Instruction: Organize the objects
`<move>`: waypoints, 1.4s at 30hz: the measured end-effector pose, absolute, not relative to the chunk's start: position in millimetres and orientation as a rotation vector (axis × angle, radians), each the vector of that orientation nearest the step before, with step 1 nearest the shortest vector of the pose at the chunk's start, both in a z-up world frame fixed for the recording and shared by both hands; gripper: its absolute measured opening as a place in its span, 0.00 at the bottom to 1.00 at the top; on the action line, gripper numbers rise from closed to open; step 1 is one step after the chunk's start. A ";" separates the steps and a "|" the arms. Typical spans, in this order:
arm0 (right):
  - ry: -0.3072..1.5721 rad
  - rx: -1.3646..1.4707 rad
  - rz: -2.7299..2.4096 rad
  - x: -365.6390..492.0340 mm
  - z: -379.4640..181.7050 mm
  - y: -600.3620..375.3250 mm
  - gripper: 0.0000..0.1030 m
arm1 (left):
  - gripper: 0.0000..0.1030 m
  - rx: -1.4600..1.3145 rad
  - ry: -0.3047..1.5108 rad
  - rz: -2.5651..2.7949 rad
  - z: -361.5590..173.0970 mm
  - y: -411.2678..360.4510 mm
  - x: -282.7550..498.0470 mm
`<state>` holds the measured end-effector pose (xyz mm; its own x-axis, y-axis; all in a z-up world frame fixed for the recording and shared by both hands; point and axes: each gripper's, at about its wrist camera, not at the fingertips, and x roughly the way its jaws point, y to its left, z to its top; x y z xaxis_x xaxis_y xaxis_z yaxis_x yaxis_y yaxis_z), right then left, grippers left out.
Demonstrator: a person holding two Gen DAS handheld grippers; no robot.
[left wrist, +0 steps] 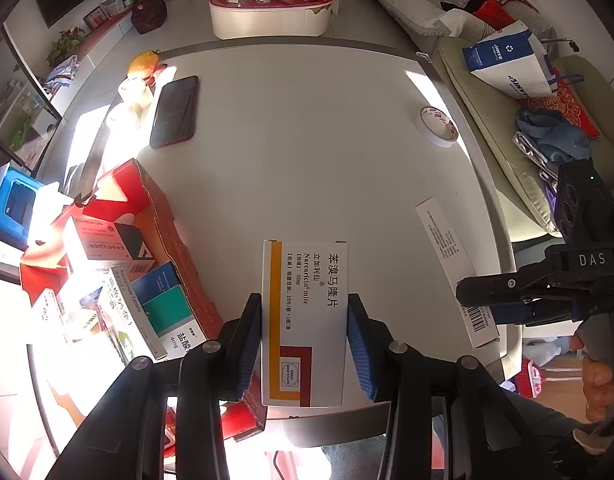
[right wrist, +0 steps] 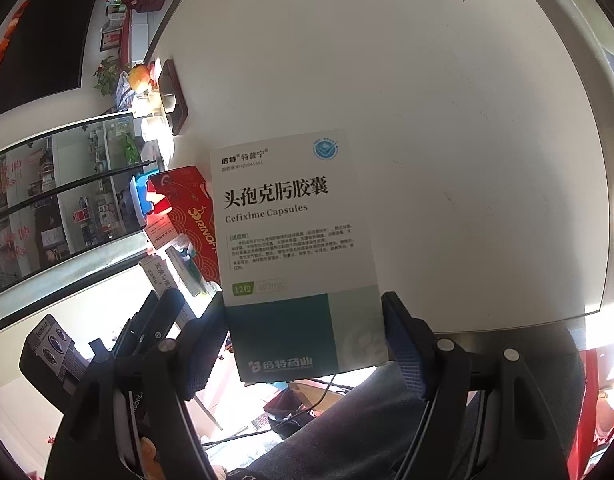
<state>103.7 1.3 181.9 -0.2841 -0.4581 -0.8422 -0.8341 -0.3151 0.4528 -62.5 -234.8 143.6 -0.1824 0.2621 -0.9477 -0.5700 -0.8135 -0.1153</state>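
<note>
medicine box (left wrist: 305,320) with a yellow stripe sits pinched between the blue pads (left wrist: 361,354) of the left gripper (left wrist: 303,344), pointing steeply down over the white table (left wrist: 307,140). red box (left wrist: 163,216) of medicines lies at nine o'clock. right gripper (right wrist: 307,344) is clamped on a teal and white capsule box (right wrist: 295,240), tilted down; in the left view it sits at three o'clock, a hand (left wrist: 599,376) behind it.

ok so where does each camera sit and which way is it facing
Left wrist: on the left tongs, looking steeply down at the white table; they clamp an orange-striped box; the right tongs and hand show.
Right wrist: on the right tongs, looking down at the table; they clamp a Cefixime box.
Shared: table, red carton, phone.
</note>
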 end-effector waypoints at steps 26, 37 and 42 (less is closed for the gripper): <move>1.701 -1.504 1.588 137.0 183.2 5.2 0.72 | 0.42 -1.484 0.500 1.983 148.2 -214.7 -44.0; 1.726 -1.463 1.570 144.2 183.7 8.0 0.72 | 0.42 -1.462 0.535 1.966 149.7 -210.4 -39.2; 1.723 -1.465 1.574 144.0 183.4 7.9 0.72 | 0.42 -1.462 0.541 1.964 149.0 -210.8 -38.0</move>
